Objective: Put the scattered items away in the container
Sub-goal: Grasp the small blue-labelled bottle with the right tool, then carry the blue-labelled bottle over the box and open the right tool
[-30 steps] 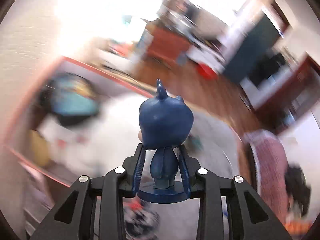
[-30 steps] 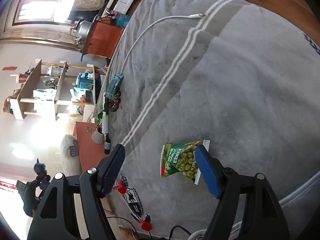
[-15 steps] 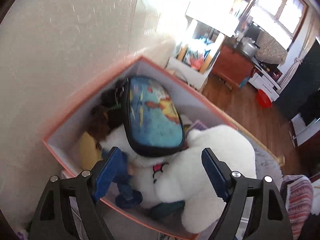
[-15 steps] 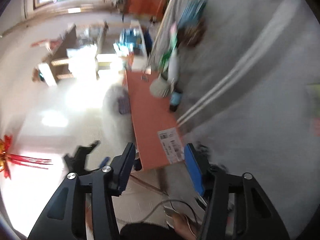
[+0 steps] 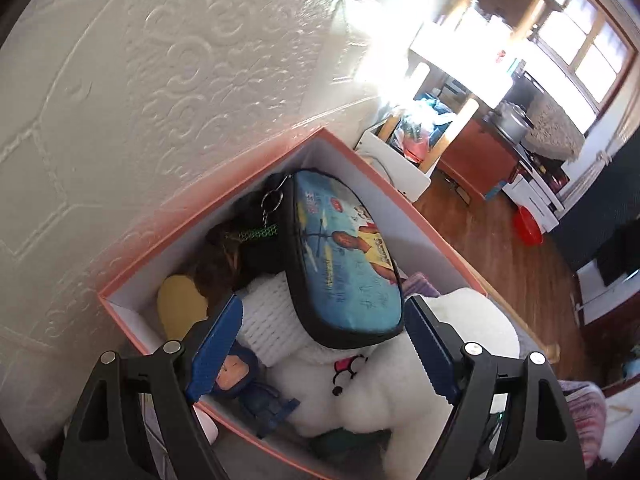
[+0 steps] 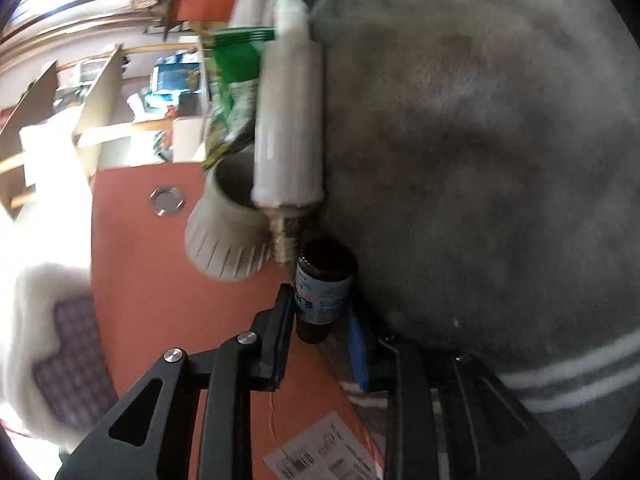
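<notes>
In the left wrist view my left gripper (image 5: 320,348) is open and empty above the orange box (image 5: 224,196) by the wall. The blue figurine (image 5: 248,384) lies inside near the front edge, beside a white plush (image 5: 380,384), a blue printed pouch (image 5: 344,260) and a knit item. In the right wrist view my right gripper (image 6: 320,336) has its jaws around a small dark bottle (image 6: 322,292) with a blue label, lying against the orange box wall (image 6: 160,300) on the grey blanket (image 6: 480,160). Whether the pads touch the bottle is unclear.
Beyond the bottle lie a white tube (image 6: 290,120), a white ribbed cup (image 6: 224,232) and a green snack bag (image 6: 232,80). A white embossed wall (image 5: 160,80) stands behind the box. Shelves and a wooden floor (image 5: 500,232) lie beyond.
My left gripper let the blue figurine go into the box and opened. My right gripper left the green snack bag, swung to the box side and closed in around the small dark bottle.
</notes>
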`<state>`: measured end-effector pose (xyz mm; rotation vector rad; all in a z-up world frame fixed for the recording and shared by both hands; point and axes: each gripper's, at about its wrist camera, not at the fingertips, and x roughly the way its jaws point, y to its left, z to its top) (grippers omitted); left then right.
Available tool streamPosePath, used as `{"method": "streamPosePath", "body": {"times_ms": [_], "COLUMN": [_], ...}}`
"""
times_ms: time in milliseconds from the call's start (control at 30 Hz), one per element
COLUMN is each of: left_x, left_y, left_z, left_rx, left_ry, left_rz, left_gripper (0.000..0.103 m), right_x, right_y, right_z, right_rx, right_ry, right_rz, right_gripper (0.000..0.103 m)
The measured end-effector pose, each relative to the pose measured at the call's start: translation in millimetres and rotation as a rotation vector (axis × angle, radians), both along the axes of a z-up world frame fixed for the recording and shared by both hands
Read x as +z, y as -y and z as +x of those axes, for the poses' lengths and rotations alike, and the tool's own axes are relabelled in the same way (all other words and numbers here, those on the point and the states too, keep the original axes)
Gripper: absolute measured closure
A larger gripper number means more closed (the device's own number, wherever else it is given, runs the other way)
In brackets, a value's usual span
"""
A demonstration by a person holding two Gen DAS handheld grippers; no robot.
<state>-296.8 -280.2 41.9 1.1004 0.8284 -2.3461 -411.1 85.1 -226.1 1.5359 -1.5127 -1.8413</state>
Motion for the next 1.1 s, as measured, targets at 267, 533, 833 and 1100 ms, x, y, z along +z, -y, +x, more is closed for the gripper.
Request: {"method": "streamPosePath", "body": {"times_ms": [267, 533, 833, 1100], "left_x": [51, 162, 132, 73], "left_y": [-37, -110, -113, -134], "left_z": [15, 98, 63, 18], "left_rx": [-0.161, -0.444, -0.457, -0.537], "left_ry": [-0.094, -0.488, -0.406, -0.209], "left_rz": [0.015, -0.061, -0.112, -0.167], "left_gripper": [0.02, 0.0, 0.0, 0.0], "right_x": [68, 234, 236, 161], "right_y": [-74, 42, 111, -101], "right_z": [119, 120, 100, 156], "right_rx": [-0.109, 0.241, 0.442, 0.157], "right_ry": [-0.146, -0.484, -0.459, -0.325], "right_rz": [-0.103, -0.223, -0.106, 0.049], "right_gripper": [0.079, 0.077, 0.034, 0.034]}}
